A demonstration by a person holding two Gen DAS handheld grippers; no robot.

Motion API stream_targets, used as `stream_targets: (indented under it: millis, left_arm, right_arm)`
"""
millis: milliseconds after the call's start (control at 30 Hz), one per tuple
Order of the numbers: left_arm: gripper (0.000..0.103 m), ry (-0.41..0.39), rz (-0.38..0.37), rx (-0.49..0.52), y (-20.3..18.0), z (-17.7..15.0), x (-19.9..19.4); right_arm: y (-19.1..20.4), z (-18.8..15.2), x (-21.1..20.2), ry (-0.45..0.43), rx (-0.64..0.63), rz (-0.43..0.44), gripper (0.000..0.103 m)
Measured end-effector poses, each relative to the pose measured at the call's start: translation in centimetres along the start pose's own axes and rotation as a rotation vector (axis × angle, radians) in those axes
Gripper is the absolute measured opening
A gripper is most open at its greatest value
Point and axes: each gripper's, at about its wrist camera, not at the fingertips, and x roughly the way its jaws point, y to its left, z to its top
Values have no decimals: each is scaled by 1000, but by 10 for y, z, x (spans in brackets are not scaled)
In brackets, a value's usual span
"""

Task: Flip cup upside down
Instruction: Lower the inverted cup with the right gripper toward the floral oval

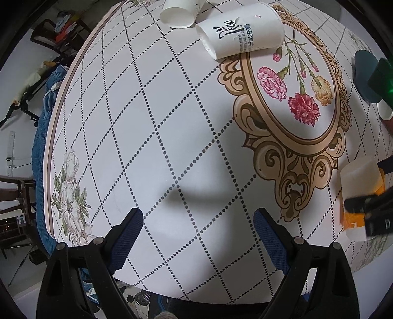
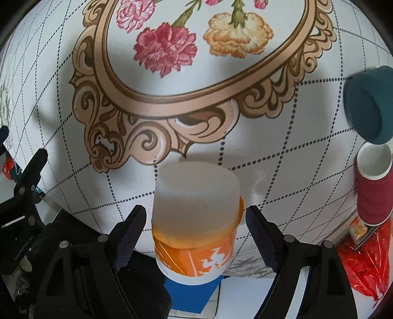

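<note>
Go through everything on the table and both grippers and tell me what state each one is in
Orange cup: upside down, between the right gripper's jaws, no contact visible.
Printed white cup: lying on its side.
Plain white cup: lying on its side.
Teal cup: tipped over, bottom toward the camera.
Red cup: upright, mouth up.
Left gripper: open, holding nothing.
Right gripper: open around the orange cup.

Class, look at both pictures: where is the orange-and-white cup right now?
In the right wrist view the orange-and-white cup sits between the open right hand-held gripper fingers, at the table's near edge, below the printed floral frame.
</note>
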Motion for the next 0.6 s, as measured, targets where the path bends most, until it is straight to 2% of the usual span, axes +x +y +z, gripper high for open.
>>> stream_targets:
  millis: [133,267,367,500,600]
  left_arm:
    - [92,0,0,-8,8,-1,1]
    - [92,0,-2,-23,19,-1,1]
    - [92,0,-5,-38,27,0,0]
    - [92,4,-10,-64,40,4,2]
    - [92,10,-8,-73,49,5,3]
  right_arm:
    - [-3,0,-12,-43,-4,-7,72]
    - [-8,-13,-30,-128,16,10,72]
    - [-18,-23,-52,-264,62,40,72]
    - [-30,-42,-77,-524,176,77,72]
    - [-34,-54,-77,-701,280,129,72]
